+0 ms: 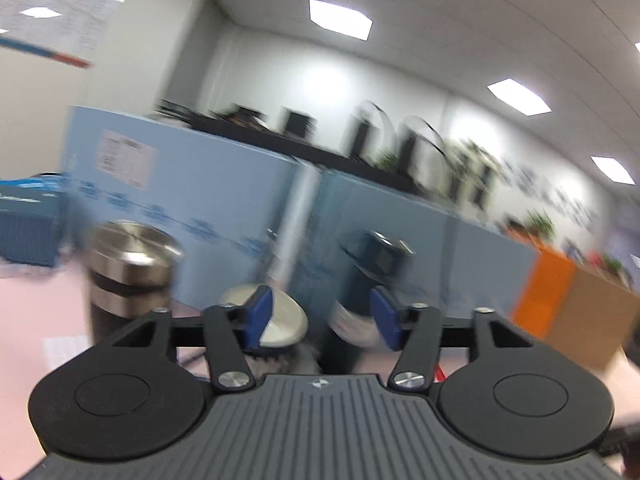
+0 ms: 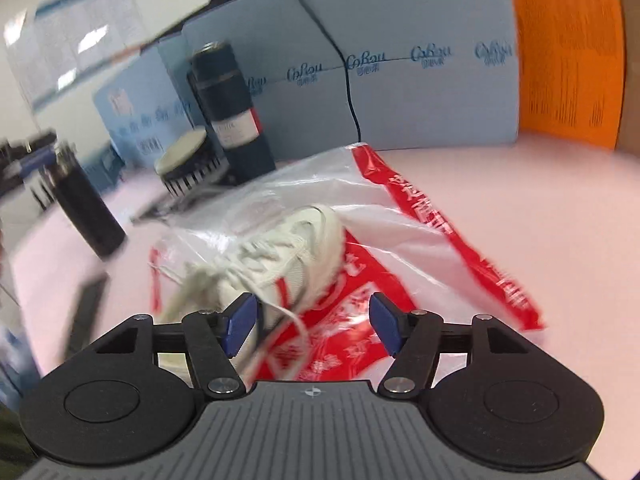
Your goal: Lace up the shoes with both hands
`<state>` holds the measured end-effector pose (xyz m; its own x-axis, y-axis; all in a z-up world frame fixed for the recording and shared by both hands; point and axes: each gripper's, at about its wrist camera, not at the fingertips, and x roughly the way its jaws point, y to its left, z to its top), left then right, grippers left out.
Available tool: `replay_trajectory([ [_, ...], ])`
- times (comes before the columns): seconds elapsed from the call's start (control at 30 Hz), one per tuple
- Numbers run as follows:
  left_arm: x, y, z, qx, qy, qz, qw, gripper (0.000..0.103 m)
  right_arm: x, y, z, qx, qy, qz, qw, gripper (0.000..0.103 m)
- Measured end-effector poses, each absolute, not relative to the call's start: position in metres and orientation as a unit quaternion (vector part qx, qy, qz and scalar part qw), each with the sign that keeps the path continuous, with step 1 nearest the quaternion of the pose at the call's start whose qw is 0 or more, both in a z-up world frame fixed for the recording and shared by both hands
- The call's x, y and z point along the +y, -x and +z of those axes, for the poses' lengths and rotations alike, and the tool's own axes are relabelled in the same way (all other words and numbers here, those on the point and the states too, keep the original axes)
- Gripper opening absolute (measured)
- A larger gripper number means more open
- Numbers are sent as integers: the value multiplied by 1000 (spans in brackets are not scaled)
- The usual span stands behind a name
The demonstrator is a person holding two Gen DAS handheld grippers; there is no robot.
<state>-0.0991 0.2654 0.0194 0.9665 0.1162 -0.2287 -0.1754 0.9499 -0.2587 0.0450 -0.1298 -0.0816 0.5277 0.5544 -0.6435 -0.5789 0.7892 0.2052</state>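
A white sneaker point(image 2: 288, 248) lies on a red-and-clear plastic bag point(image 2: 400, 240) on the pink table, its white laces point(image 2: 208, 276) bunched loosely at its near end. My right gripper point(image 2: 314, 322) hovers just above the shoe's near side, open; one lace strand trails across the gap but the blue pads point(image 2: 386, 322) press on nothing. My left gripper point(image 1: 322, 316) is open too, with nothing between its fingers. It points almost level at the blue partition, and the shoe is not in the left wrist view. Both views are motion-blurred.
A steel-lidded black flask point(image 1: 128, 268), a round white-topped brush point(image 1: 280, 320) and a dark bottle point(image 1: 368, 280) stand ahead of the left gripper. The right wrist view shows the flask point(image 2: 88, 208), brush point(image 2: 188, 160), bottle point(image 2: 236, 112), blue partition point(image 2: 420, 80) and an orange panel point(image 2: 568, 56).
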Motion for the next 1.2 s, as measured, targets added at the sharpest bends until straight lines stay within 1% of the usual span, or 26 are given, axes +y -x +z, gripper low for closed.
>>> replay_trajectory([
  [0.03, 252, 93, 14, 134, 116, 49, 983, 63, -123, -44, -85, 361, 54, 325, 872, 59],
  [0.13, 203, 73, -11, 206, 54, -33, 977, 64, -101, -38, -100, 354, 126, 340, 862, 56],
  [0.2, 174, 61, -27, 232, 46, -68, 969, 64, -90, -36, -112, 343, 153, 340, 862, 38],
  [0.23, 163, 56, -33, 242, 48, -80, 966, 64, -88, -37, -115, 342, 153, 336, 864, 20],
  [0.27, 152, 52, -39, 252, 50, -91, 962, 64, -85, -37, -118, 342, 153, 332, 866, 8],
  [0.33, 134, 43, -48, 271, 44, -107, 956, 64, -89, -40, -119, 343, 124, 325, 872, 6],
  [0.47, 108, 36, -62, 299, 18, -113, 947, 64, -119, -43, -99, 322, 27, 270, 907, 5],
  [0.63, 104, 29, -71, 323, 17, -105, 940, 64, -153, -47, -87, 318, -44, 224, 920, 5],
  [0.7, 105, 28, -72, 326, 19, -99, 940, 64, -162, -51, -86, 345, -69, 240, 905, 7],
  [0.73, 107, 29, -70, 324, 22, -93, 941, 67, -162, -56, -89, 380, -67, 263, 884, 26],
  [0.77, 109, 31, -67, 322, 27, -87, 942, 70, -164, -56, -90, 397, -59, 273, 874, 55],
  [0.8, 111, 30, -62, 322, 33, -76, 943, 79, -165, -56, -90, 412, -51, 283, 864, 61],
  [0.83, 112, 30, -58, 323, 39, -66, 943, 83, -167, -53, -85, 411, -44, 280, 866, 63],
  [0.93, 114, 26, -47, 340, 52, -34, 938, 84, -167, -45, -70, 405, -26, 286, 868, 83],
  [0.97, 114, 25, -45, 348, 55, -24, 936, 85, -166, -41, -64, 398, -20, 291, 870, 87],
  [1.03, 113, 21, -43, 366, 63, 8, 928, 85, -157, -35, -56, 390, -6, 296, 872, 90],
  [1.13, 117, 17, -43, 390, 92, 46, 915, 86, -132, -31, -55, 400, 9, 296, 867, 99],
  [1.2, 119, 15, -44, 403, 102, 69, 907, 86, -115, -29, -56, 404, 23, 291, 867, 100],
])
